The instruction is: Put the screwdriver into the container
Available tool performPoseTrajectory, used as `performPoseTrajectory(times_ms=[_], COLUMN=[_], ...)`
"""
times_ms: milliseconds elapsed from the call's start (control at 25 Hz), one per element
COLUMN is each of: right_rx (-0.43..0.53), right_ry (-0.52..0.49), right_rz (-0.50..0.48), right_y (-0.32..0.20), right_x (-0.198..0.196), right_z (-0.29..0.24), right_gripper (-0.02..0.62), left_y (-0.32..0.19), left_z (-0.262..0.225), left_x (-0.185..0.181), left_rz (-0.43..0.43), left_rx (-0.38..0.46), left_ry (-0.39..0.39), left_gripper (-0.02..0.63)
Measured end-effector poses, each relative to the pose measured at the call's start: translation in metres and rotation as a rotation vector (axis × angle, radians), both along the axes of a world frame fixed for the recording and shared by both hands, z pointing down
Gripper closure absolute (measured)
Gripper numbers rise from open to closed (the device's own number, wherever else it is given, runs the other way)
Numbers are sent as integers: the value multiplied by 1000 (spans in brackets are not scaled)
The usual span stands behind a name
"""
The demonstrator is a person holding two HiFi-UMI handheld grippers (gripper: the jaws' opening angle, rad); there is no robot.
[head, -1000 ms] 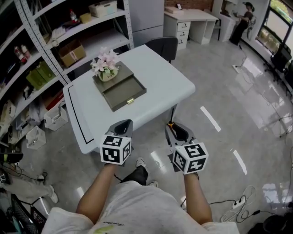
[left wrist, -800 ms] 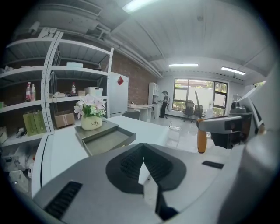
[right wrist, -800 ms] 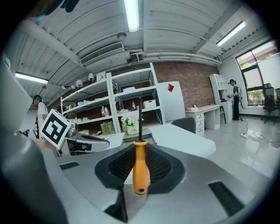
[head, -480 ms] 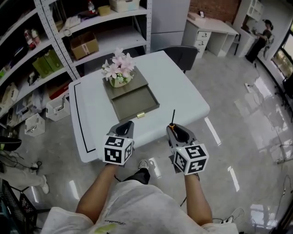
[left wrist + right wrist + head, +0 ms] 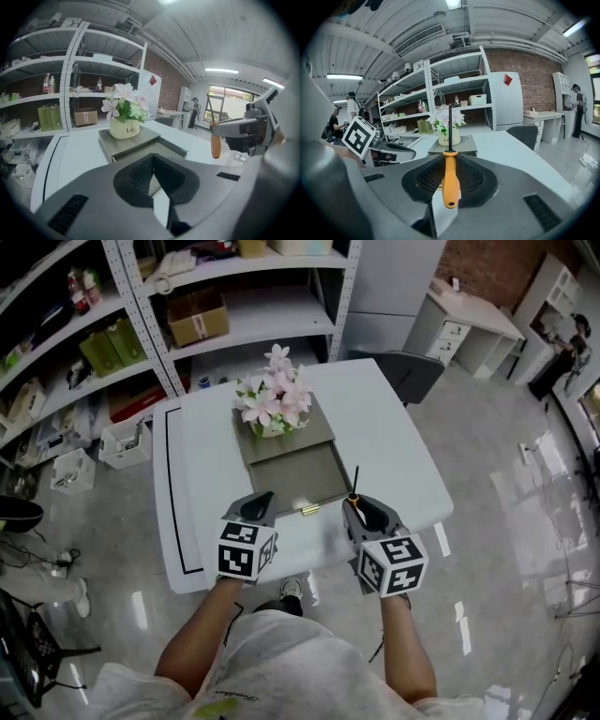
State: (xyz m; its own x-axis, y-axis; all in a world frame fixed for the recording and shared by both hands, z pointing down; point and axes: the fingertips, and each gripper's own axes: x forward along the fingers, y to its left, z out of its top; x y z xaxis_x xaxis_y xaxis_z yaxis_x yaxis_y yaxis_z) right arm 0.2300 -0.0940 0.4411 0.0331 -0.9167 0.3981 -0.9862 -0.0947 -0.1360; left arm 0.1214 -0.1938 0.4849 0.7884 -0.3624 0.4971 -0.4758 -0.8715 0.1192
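Observation:
My right gripper [image 5: 355,506] is shut on the screwdriver [image 5: 450,178], which has an orange handle and a thin dark shaft [image 5: 354,478] pointing up and away. An olive-grey drawer box [image 5: 286,454] sits mid-table with its drawer [image 5: 298,486] pulled out toward me; a white pot of pink flowers [image 5: 274,401] stands on its top. The right gripper hovers just right of the drawer's front edge. At the left of the drawer front, my left gripper [image 5: 259,506] is shut with nothing in it. The left gripper view shows the flower pot [image 5: 124,127] and the orange handle [image 5: 215,145] at right.
The white table [image 5: 197,474] has a black line along its left side. Metal shelving [image 5: 187,296] with boxes stands behind it, a dark chair [image 5: 412,376] at its far right corner. A white desk [image 5: 478,324] and a person [image 5: 553,362] are farther right. Glossy floor lies around.
I have stepped closer to the table: both grippers now hang over its near edge, by the open drawer, where earlier they were over the floor. The screwdriver stays held.

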Motion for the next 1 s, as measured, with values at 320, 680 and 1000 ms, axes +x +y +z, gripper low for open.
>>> performPoseTrajectory(times_ms=[320, 680, 1000], right_rx=[-73, -236, -434], right_ry=[50, 305, 536], right_rz=[-104, -407, -747], right_y=[-63, -107, -116], right_x=[1, -12, -32], right_z=[9, 28, 72], right_gripper=[520, 520, 520], left_y=[-51, -79, -84], left_z=[14, 29, 39], left_x=[-7, -15, -18], left_rz=[-70, -118, -151], left_rx=[-44, -84, -99], left_ry=[9, 29, 25], left_gripper=[603, 603, 603])
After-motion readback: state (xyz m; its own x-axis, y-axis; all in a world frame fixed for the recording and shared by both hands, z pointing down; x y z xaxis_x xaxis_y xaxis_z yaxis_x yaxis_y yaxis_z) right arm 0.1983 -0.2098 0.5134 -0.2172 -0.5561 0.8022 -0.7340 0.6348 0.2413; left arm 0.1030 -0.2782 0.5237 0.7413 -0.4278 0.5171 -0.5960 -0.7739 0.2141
